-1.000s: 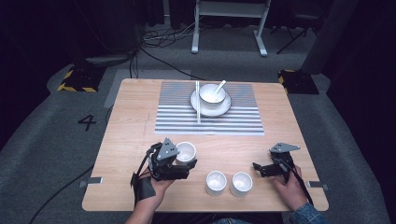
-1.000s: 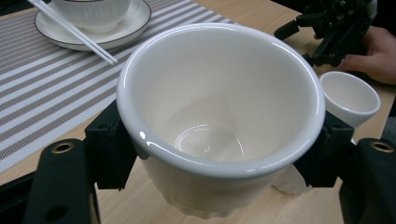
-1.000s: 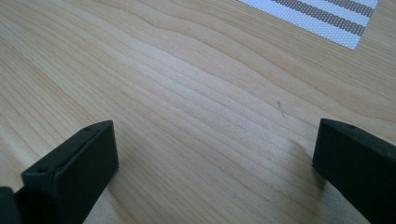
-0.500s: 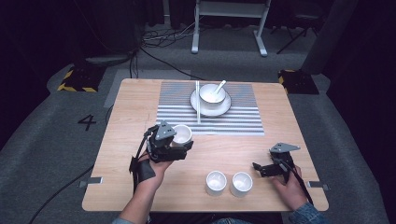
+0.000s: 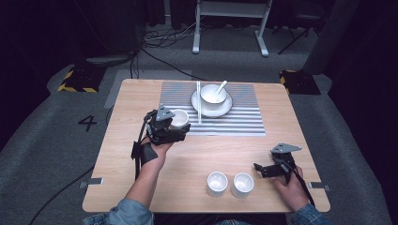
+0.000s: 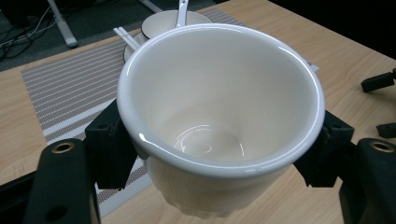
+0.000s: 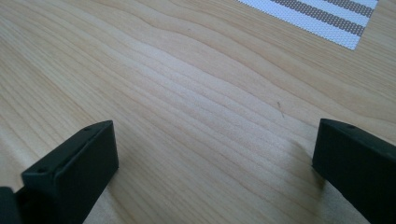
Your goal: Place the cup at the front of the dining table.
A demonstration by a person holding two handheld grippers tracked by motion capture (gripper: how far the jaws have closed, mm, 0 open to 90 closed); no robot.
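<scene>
High view shows the left gripper (image 5: 174, 125) carrying a white cup (image 5: 179, 117) at the left edge of the striped placemat (image 5: 234, 119), its jaws closed against the two sides of the cup below the rim. I judge the step is to set this cup down on the placemat beside the plate (image 5: 211, 107). It is best to keep the cup level, lower it slowly until the base touches, and open only then. The chopsticks (image 5: 198, 108) lie near, so leave space. The right gripper (image 5: 263, 169) rests wide open and empty on the counter (image 5: 141, 93), just beside two other cups (image 5: 230, 183).
</scene>
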